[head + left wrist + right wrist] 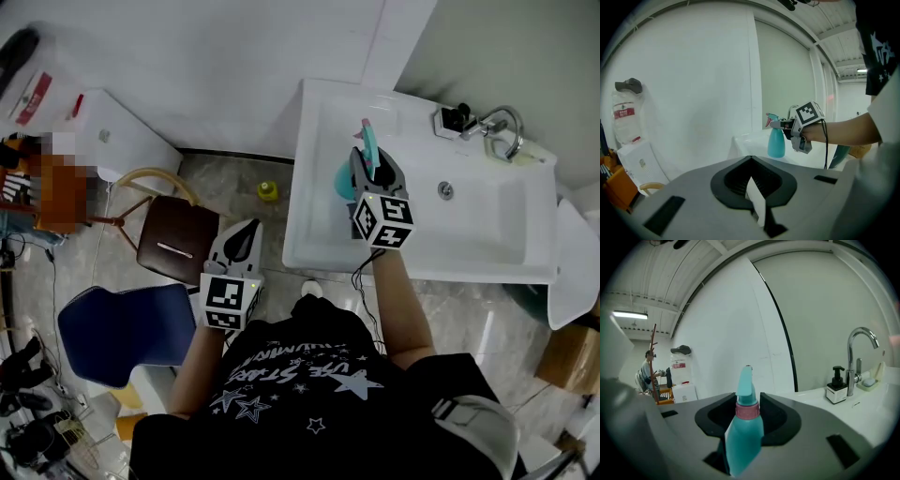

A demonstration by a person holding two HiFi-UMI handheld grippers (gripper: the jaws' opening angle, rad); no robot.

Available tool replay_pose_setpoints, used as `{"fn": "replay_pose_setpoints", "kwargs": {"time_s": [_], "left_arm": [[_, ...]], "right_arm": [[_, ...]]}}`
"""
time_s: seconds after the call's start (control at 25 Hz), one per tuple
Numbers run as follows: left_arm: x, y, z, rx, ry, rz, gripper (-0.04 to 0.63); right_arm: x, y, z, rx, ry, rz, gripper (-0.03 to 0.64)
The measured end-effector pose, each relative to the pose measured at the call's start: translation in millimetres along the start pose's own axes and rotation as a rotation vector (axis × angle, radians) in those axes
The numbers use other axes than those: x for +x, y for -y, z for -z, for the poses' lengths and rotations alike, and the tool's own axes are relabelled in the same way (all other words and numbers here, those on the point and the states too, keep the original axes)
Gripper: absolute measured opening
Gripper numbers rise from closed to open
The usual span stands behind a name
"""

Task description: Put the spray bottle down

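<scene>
A teal spray bottle [344, 180] with a pink collar is upright between the jaws of my right gripper [371, 171], which is shut on its neck. It is at the left rim of the white sink [306, 202]; whether its base touches the rim I cannot tell. In the right gripper view the bottle [745, 432] fills the gap between the jaws. The left gripper view shows the bottle [776, 140] and the right gripper [788, 124] from the side. My left gripper [242, 236] hangs over the floor left of the sink, shut and holding nothing; its pads [757, 206] meet.
A faucet [502, 127] and a soap dispenser [455, 117] stand at the sink's back right corner. A brown chair [178, 239] and a blue seat [122, 328] are on the floor to the left, with a small yellow thing [268, 191] by the wall.
</scene>
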State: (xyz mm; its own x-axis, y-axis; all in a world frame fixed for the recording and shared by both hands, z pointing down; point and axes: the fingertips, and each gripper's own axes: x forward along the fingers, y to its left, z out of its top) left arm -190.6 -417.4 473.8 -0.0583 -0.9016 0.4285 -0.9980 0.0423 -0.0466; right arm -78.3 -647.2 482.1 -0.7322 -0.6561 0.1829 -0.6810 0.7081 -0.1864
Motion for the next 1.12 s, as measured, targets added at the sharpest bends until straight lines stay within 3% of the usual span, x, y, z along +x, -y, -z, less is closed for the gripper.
{"fn": "replay_pose_setpoints", "kwargs": {"time_s": [0.32,1.12], "left_arm": [[0.5,-10.5,9.5,-0.014,-0.028,-0.037,0.015],[-27.3,-8.6,23.9,-0.013,-0.036,-0.031,0.015]], "right_arm": [[19.2,-5.8,15.8,-0.014,0.002,-0.016,0.163],[8.1,-18.0,29.3,-0.08,0.041,0.014,0.166]]}}
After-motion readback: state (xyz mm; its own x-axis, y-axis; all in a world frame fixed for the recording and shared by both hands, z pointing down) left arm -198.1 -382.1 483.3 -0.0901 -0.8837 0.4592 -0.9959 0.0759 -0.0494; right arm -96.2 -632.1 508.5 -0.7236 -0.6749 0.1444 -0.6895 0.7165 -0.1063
